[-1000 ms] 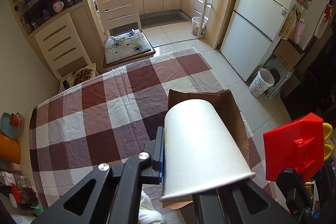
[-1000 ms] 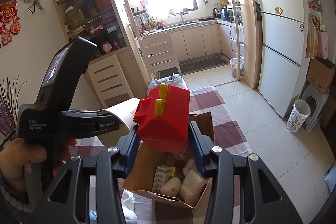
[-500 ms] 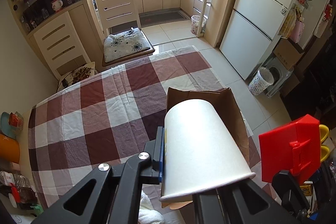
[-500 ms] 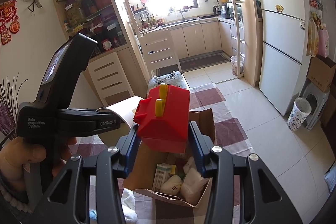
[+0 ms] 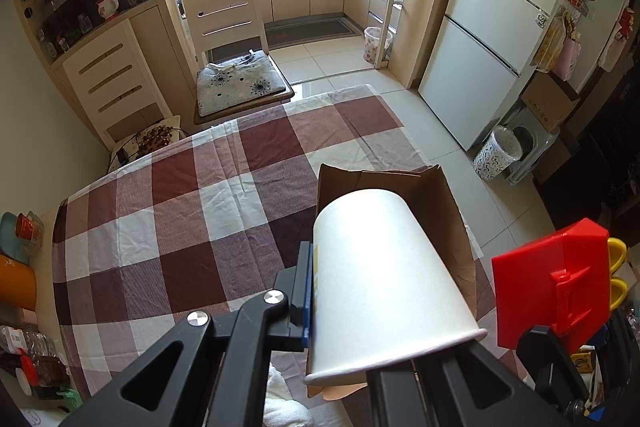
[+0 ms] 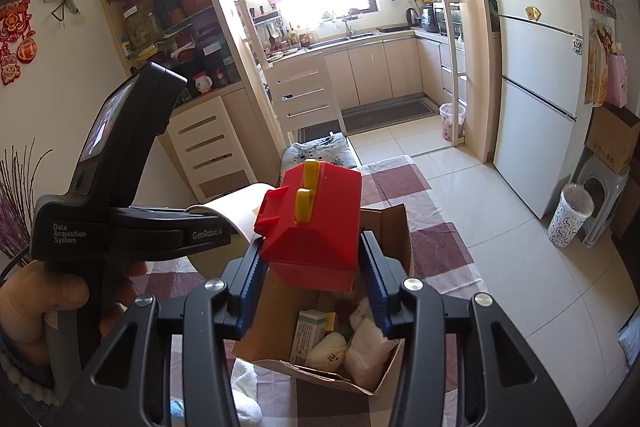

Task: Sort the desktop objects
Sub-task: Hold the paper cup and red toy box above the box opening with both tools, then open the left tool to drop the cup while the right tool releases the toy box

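Observation:
My left gripper (image 5: 316, 293) is shut on the wall of a white paper cup (image 5: 380, 267), which lies tilted with its rim toward the camera, above a brown open box (image 5: 436, 195). My right gripper (image 6: 312, 267) is shut on a red house-shaped box with yellow handles (image 6: 316, 223), held just above the same brown box (image 6: 396, 239). Inside it lie a green-and-white carton (image 6: 308, 335) and white packets (image 6: 368, 347). In the left wrist view the red box (image 5: 552, 279) hangs at the right. In the right wrist view the cup (image 6: 240, 207) shows behind the left gripper's body (image 6: 132, 227), which a hand holds.
The brown box stands near the right edge of a table with a red-and-white checked cloth (image 5: 180, 219). A white cloth (image 5: 284, 403) lies at the near edge. A cushioned chair (image 5: 236, 83) stands at the far end. An orange container (image 5: 16, 283) sits at the left.

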Demonstrator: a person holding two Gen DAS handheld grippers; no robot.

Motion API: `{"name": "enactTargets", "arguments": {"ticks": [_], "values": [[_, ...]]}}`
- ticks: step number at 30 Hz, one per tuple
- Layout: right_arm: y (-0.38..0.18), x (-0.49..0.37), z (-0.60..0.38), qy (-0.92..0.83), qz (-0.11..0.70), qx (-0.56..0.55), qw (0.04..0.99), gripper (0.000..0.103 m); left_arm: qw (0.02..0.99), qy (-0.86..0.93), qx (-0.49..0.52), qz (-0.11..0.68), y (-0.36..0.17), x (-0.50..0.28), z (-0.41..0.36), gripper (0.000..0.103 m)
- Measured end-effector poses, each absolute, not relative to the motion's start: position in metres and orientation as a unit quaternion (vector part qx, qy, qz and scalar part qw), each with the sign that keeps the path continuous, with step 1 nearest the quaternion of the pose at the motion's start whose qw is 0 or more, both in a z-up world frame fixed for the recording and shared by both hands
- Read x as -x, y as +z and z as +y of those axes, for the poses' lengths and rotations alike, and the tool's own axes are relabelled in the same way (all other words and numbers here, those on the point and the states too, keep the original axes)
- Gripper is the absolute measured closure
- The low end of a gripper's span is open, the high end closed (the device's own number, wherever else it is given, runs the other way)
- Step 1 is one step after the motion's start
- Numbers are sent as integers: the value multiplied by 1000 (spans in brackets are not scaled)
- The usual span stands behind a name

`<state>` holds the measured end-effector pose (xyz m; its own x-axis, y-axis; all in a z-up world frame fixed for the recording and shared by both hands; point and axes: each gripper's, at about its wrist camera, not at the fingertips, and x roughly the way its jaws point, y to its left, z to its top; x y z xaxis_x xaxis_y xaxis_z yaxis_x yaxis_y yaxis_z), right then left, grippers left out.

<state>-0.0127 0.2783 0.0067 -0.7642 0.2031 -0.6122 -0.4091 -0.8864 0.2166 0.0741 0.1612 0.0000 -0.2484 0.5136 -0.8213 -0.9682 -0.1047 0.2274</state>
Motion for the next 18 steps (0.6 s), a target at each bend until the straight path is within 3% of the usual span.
{"name": "enactTargets", "arguments": {"ticks": [10, 11, 12, 13, 14, 15, 18], "values": [[3, 13, 278, 922, 172, 303, 169, 57, 548, 678, 286, 397, -2, -77, 160, 98], [3, 13, 278, 922, 172, 303, 169, 57, 551, 676, 283, 400, -2, -79, 160, 94], [3, 13, 278, 922, 172, 302, 170, 56, 551, 676, 279, 403, -2, -81, 160, 73], [4, 13, 278, 922, 172, 301, 171, 52, 548, 679, 273, 405, -1, -84, 160, 45], [5, 12, 279, 922, 173, 298, 174, 46, 547, 683, 265, 405, 1, -86, 159, 35], [6, 11, 279, 923, 173, 293, 178, 38, 548, 687, 256, 403, 3, -87, 158, 31], [11, 6, 279, 926, 170, 283, 182, 34, 560, 684, 250, 396, 9, -88, 156, 31]]}}
